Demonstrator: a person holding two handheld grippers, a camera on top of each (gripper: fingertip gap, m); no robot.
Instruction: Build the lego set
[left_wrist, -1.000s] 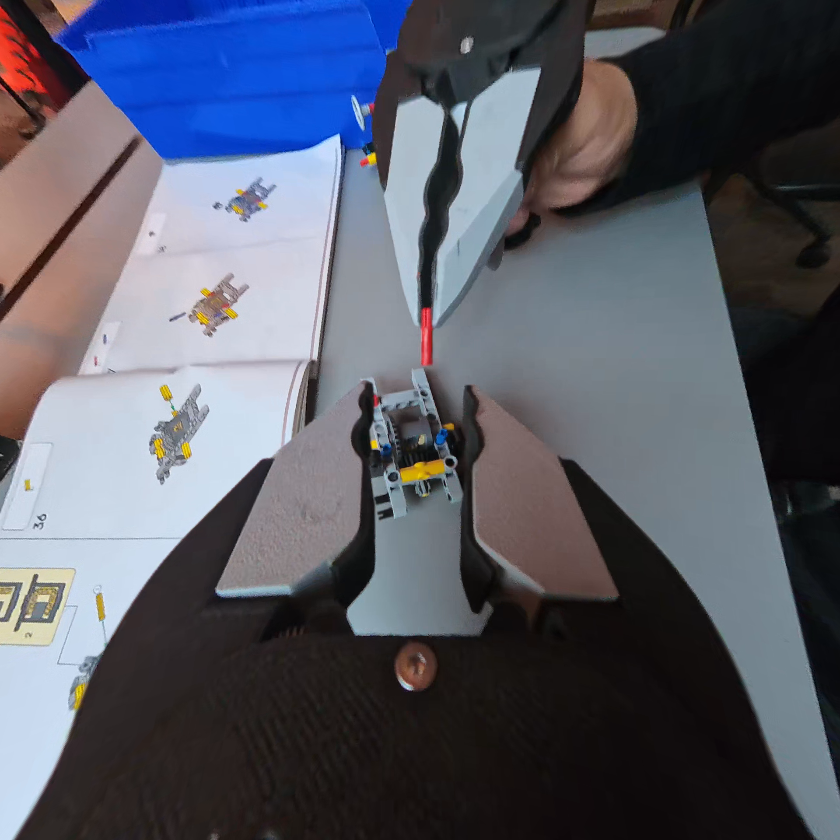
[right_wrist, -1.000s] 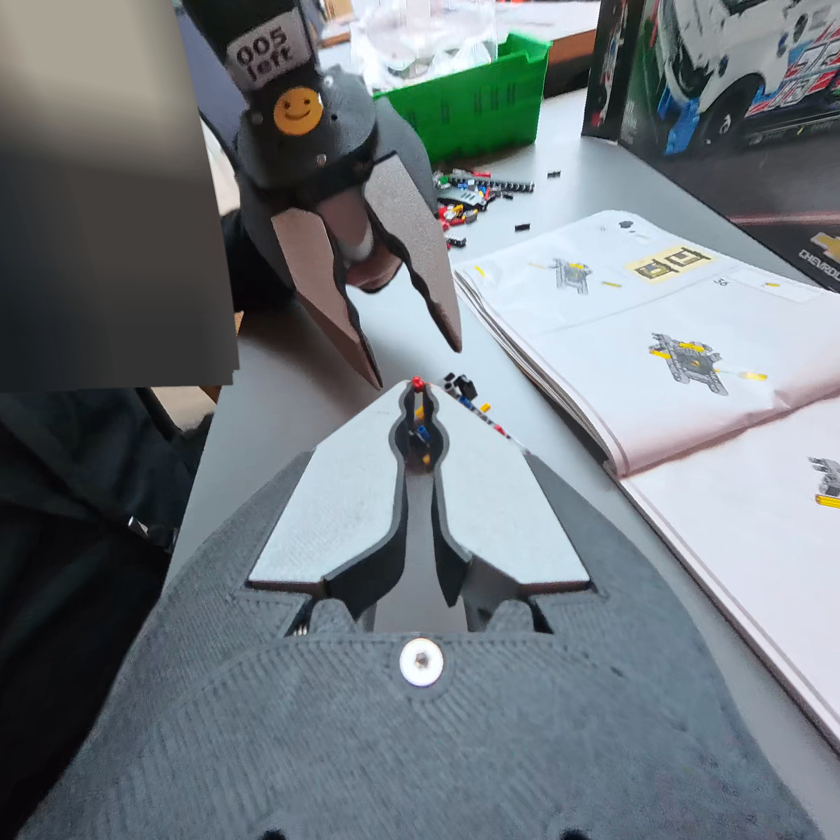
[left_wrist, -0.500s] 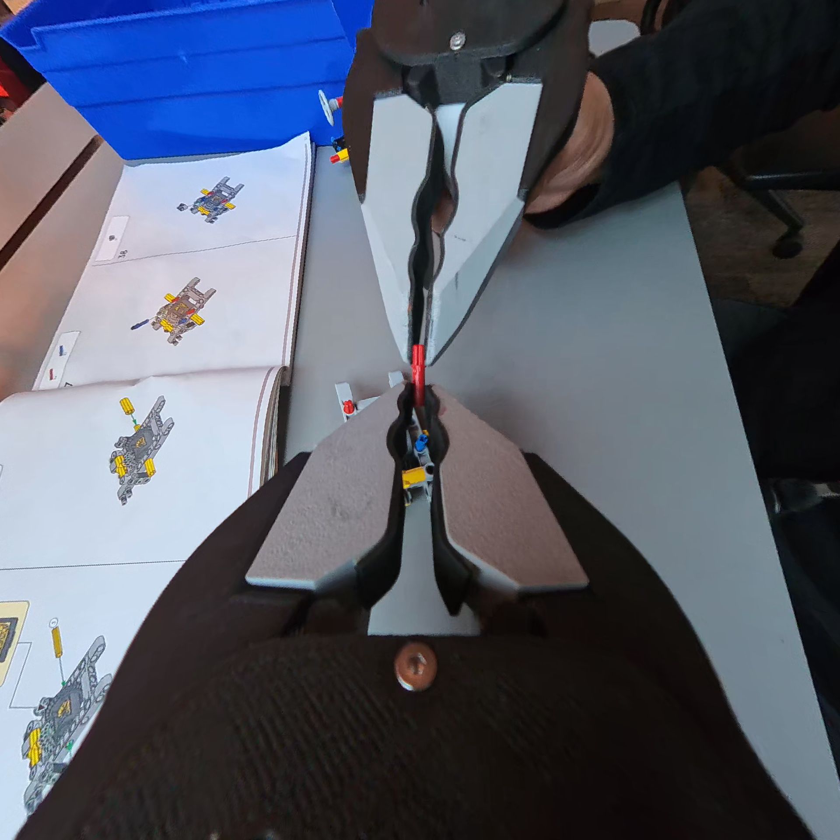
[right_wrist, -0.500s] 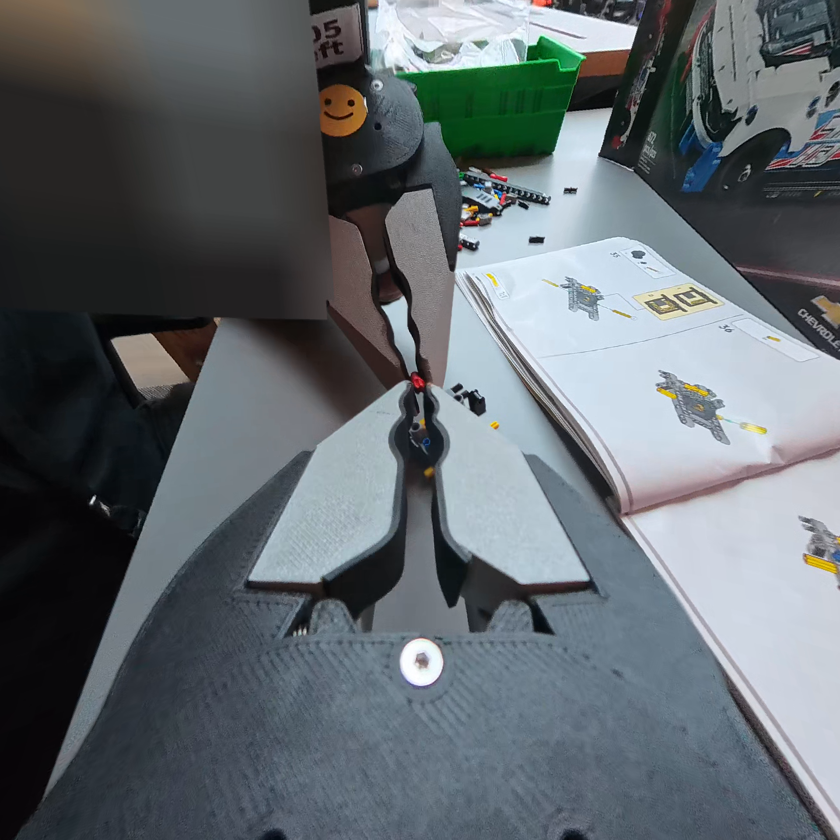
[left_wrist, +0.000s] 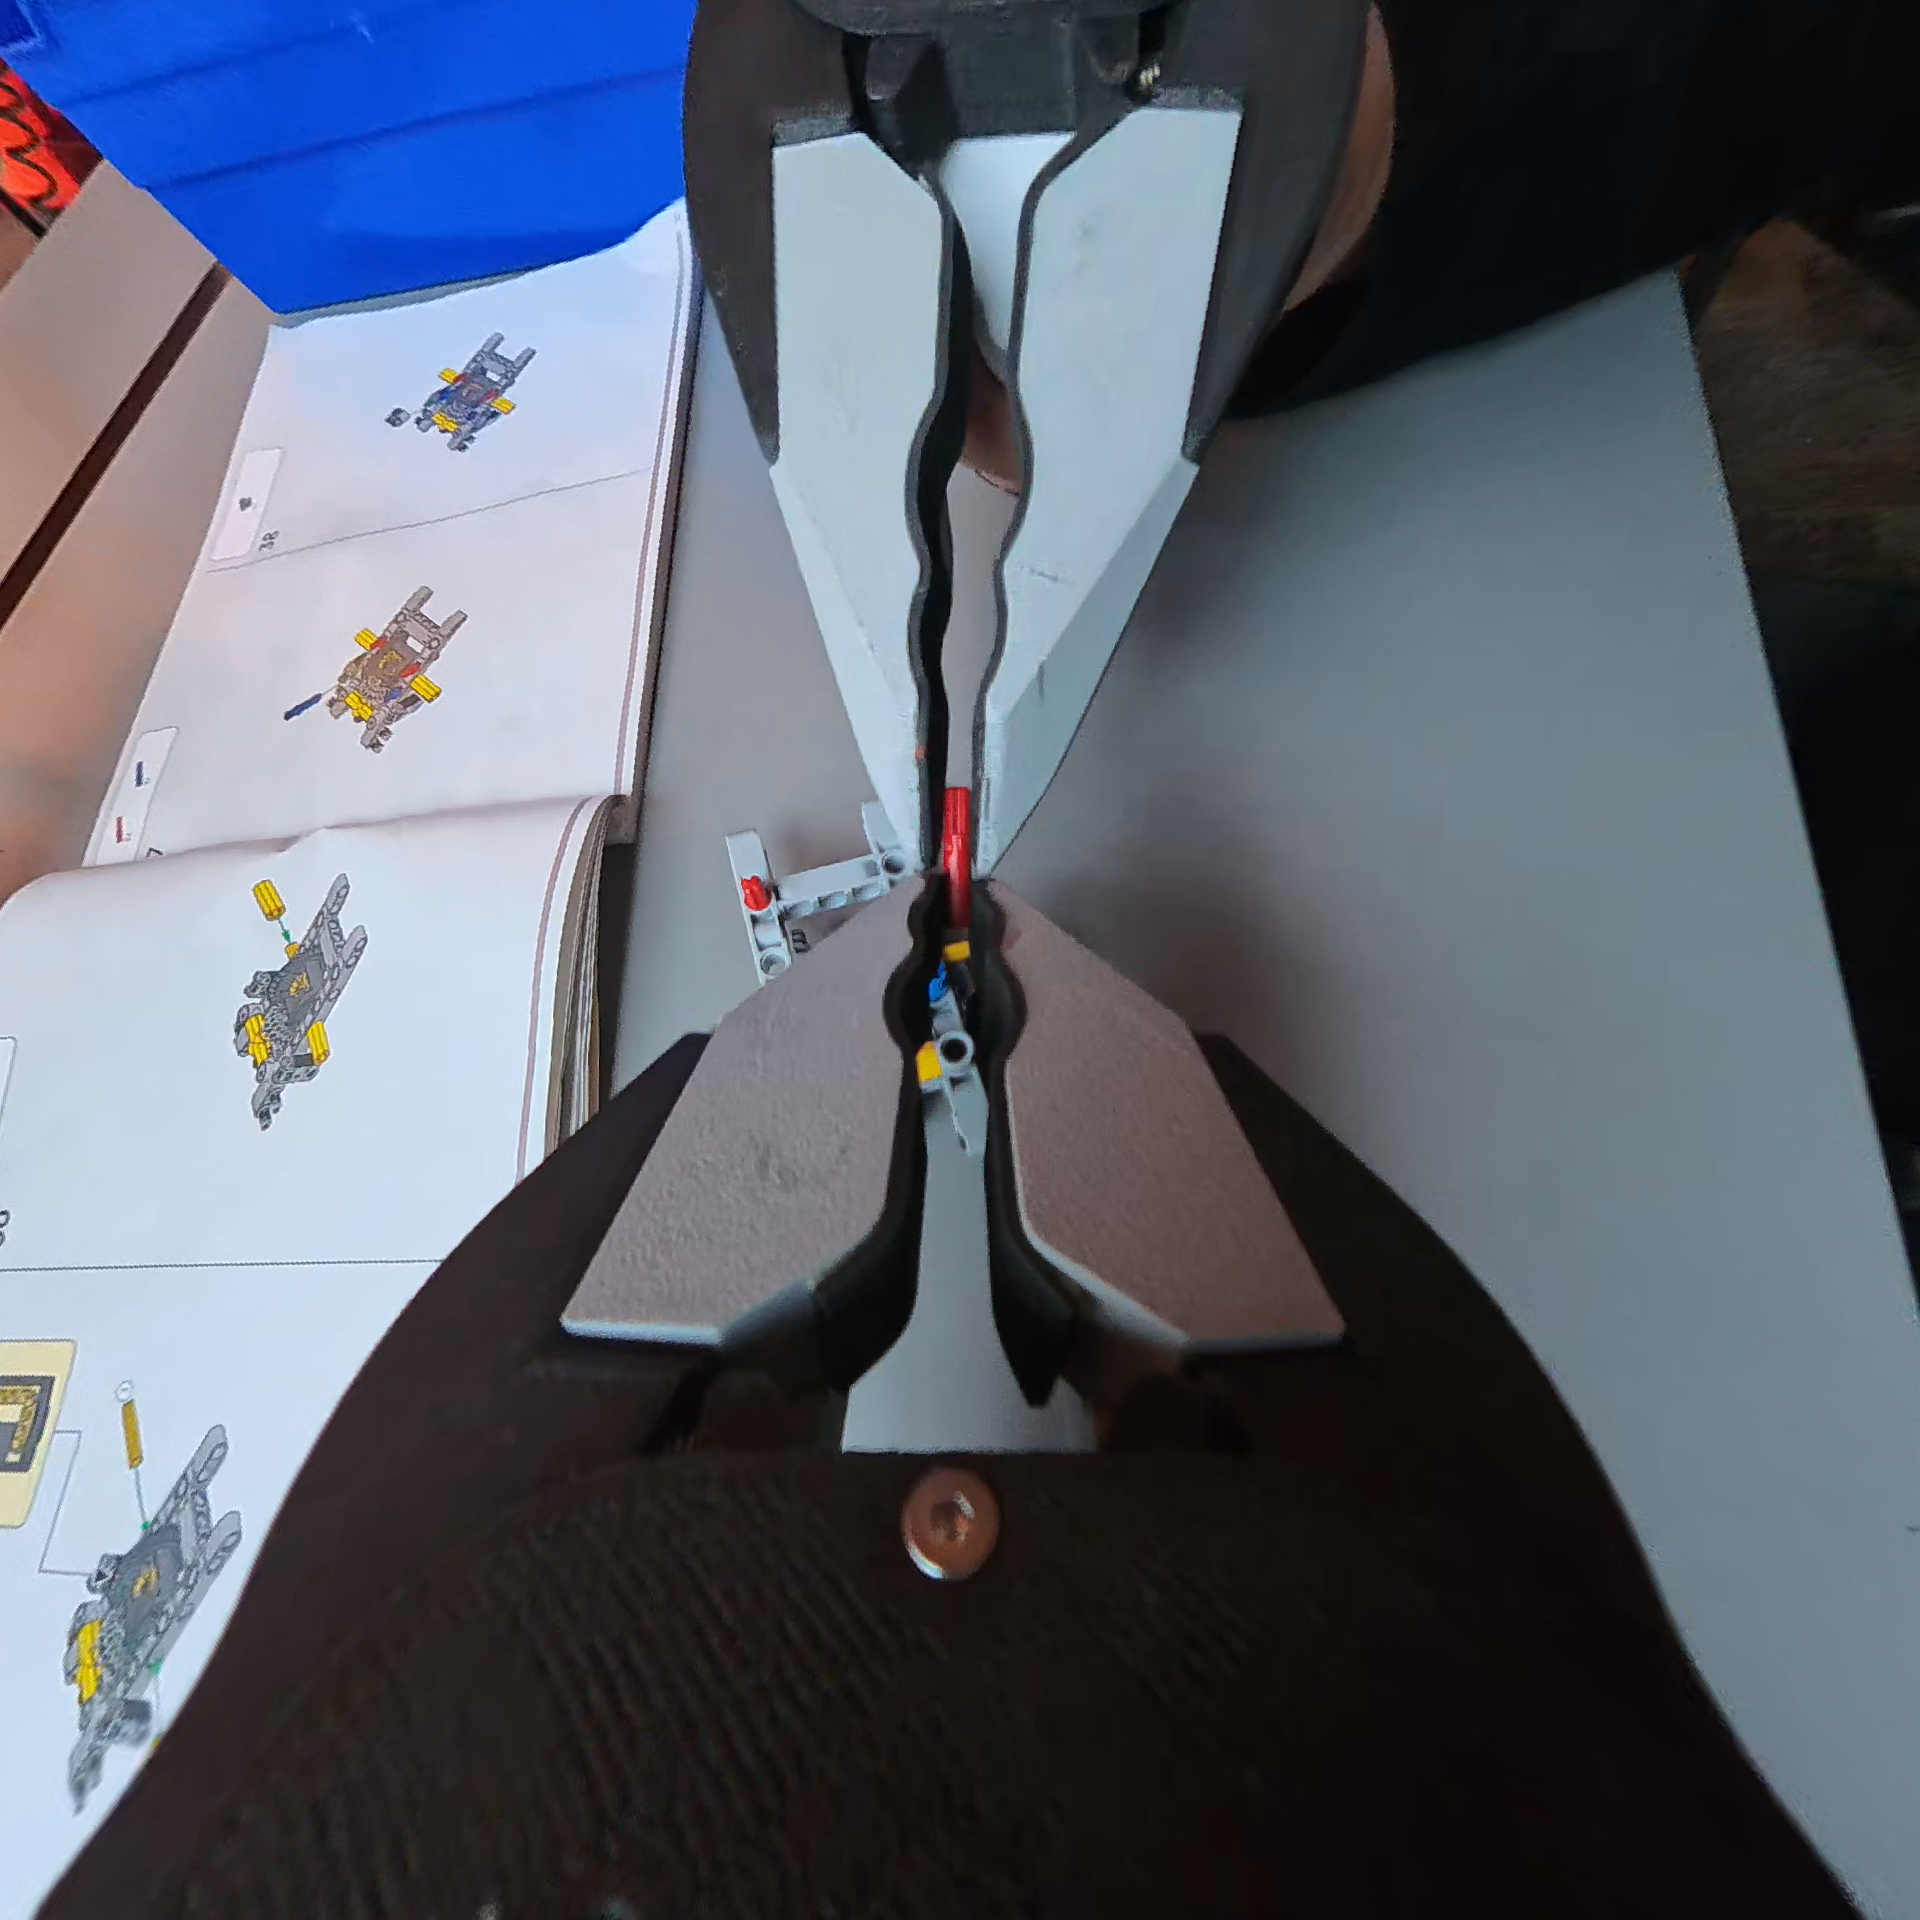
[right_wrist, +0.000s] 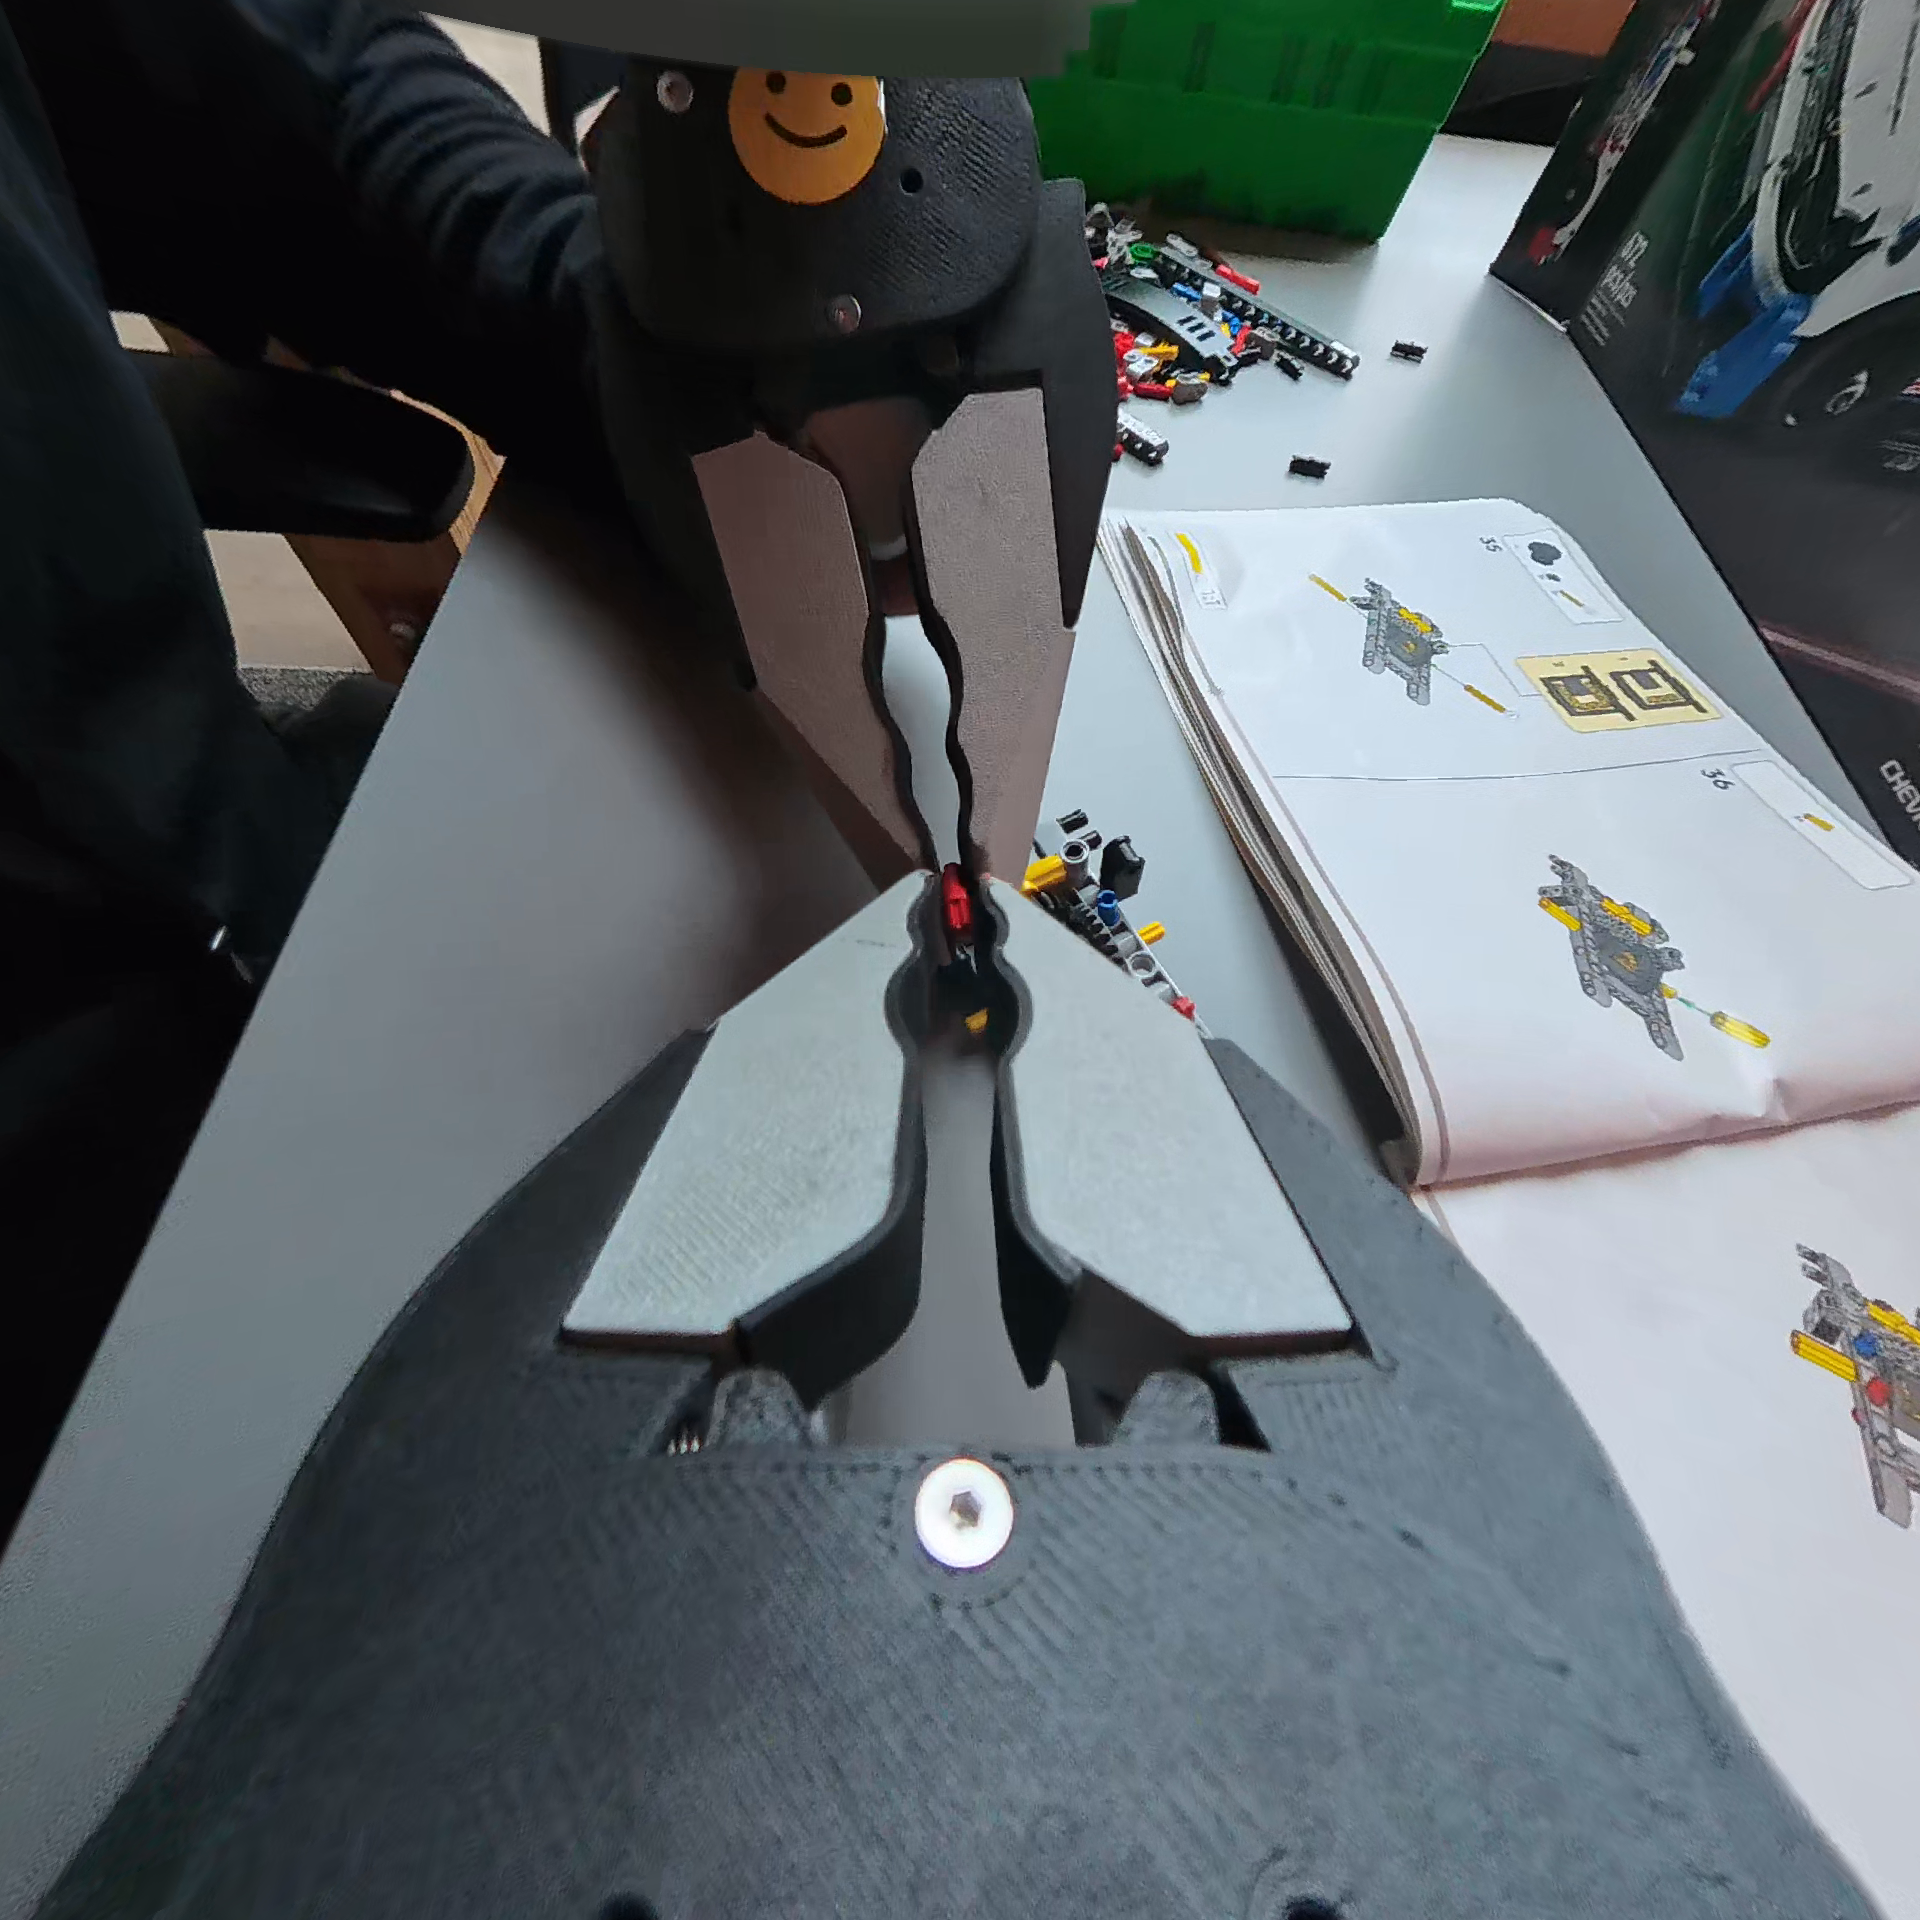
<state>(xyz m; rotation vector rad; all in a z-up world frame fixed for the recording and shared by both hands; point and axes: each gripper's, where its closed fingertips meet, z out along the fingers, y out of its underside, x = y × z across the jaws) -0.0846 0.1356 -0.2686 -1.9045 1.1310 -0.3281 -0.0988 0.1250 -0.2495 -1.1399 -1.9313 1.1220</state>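
Grippers meet tip to tip above the grey table (left_wrist: 1403, 831) — left gripper (left_wrist: 954, 904) clamps the grey lego assembly (left_wrist: 951, 1049), right gripper (right_wrist: 954, 894) pinches a red axle (right_wrist: 953, 900), seemingly entering it.

Open instruction booklet (right_wrist: 1455, 831) along the desk's (right_wrist: 540, 831) far-right side carried small black printed step numbers beside the build drawings, readable, not copied here. Same booklet (left_wrist: 395, 582) in the left wrist view showed step numbers at the page margins, partly blurred. Dark product box (right_wrist: 1766, 364) at the desk's right edge bore white printed lettering and numbers on its faces, cut off by the frame. Round orange smiley-face sticker (right_wrist: 805, 125) sat on the left gripper (right_wrist: 948, 857) body, no words.
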